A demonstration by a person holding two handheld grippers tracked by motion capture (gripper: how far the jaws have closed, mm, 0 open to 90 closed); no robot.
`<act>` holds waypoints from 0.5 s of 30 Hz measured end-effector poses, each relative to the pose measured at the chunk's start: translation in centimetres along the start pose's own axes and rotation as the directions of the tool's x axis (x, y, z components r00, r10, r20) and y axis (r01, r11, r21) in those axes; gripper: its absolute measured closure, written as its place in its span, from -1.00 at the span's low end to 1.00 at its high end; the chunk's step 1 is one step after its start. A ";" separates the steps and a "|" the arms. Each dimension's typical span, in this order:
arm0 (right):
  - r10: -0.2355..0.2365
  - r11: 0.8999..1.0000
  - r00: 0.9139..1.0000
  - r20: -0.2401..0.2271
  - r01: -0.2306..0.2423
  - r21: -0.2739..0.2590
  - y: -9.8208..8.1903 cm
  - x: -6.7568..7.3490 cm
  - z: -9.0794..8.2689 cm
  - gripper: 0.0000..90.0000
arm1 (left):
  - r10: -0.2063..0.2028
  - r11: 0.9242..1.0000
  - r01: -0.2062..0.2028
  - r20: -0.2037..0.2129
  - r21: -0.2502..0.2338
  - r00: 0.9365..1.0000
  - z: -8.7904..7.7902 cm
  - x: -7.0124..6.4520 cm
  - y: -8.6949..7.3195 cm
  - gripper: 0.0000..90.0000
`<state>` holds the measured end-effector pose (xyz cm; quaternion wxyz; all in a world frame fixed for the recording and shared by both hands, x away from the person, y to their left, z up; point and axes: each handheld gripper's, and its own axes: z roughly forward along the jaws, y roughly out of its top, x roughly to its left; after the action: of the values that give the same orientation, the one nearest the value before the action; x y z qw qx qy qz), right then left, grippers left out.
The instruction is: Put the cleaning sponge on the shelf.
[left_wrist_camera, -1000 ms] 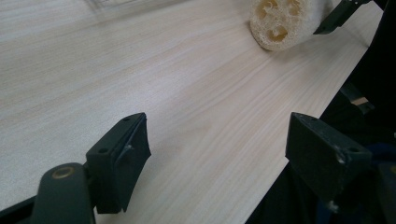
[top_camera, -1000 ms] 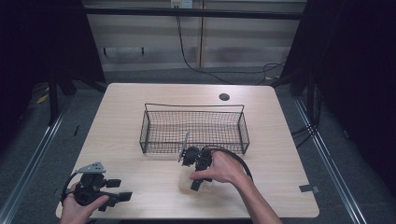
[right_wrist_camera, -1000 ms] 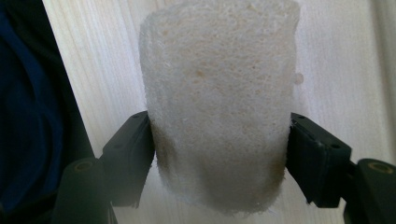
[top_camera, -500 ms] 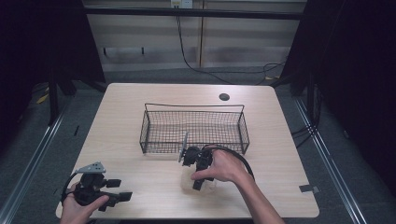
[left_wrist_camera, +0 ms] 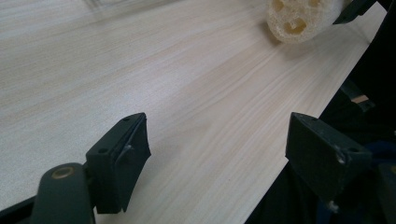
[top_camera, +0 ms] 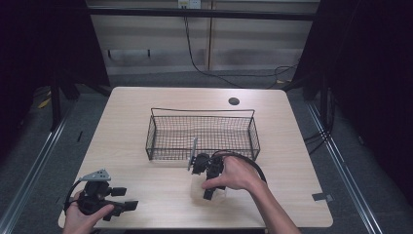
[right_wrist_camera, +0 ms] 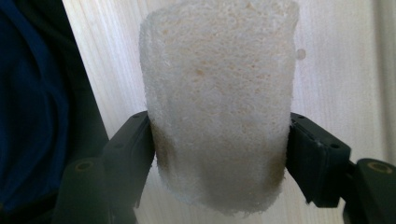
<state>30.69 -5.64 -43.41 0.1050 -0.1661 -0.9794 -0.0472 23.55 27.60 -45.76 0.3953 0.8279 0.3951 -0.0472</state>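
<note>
- The right tool (right_wrist_camera: 219, 154) clamps a pale loofah sponge (right_wrist_camera: 218, 102) between its two black jaws, which press in on the sponge's flanks; the grip sits low on the piece, likely so that it can be lifted clear of the tabletop (top_camera: 146, 122).
- In the high view the right tool (top_camera: 208, 187) and the sponge (top_camera: 216, 195) sit just in front of the wire basket (top_camera: 202, 132), near its front wall, a position that suggests the basket is where the sponge is headed.
- The left tool (left_wrist_camera: 219, 154) rests well apart from the basket at the tabletop's near left corner, jaws spread wide and holding nothing, seemingly parked out of the way.
- From there the sponge's holed end face (left_wrist_camera: 299, 18) shows at the top, cut off by the frame.
- The person's right hand (top_camera: 236, 173) covers most of the right tool from above, and the sponge is a faint blur there.
- Whether the sponge touches the tabletop cannot be told.
</note>
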 end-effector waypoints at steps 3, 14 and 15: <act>0.013 1.000 1.000 -0.006 -0.014 -0.025 -0.2 -0.1 -0.4 -0.35 | 0.003 1.000 -0.003 0.002 0.007 1.000 -0.1 0.0 0.0 -0.53; 0.020 1.000 1.000 -0.022 -0.020 -0.016 -0.8 -0.4 -1.7 -0.35 | 0.015 1.000 -0.014 -0.007 0.017 1.000 0.1 -0.1 0.1 -0.53; 0.019 1.000 1.000 -0.020 -0.020 -0.014 -0.8 -0.4 -1.8 -0.35 | 0.012 1.000 -0.012 -0.008 0.016 1.000 0.1 -0.1 0.1 -0.53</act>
<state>31.10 -6.75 -41.81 0.1138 -0.1759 -0.9763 -0.0549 23.55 27.40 -45.78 0.3873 0.8336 0.3913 -0.0445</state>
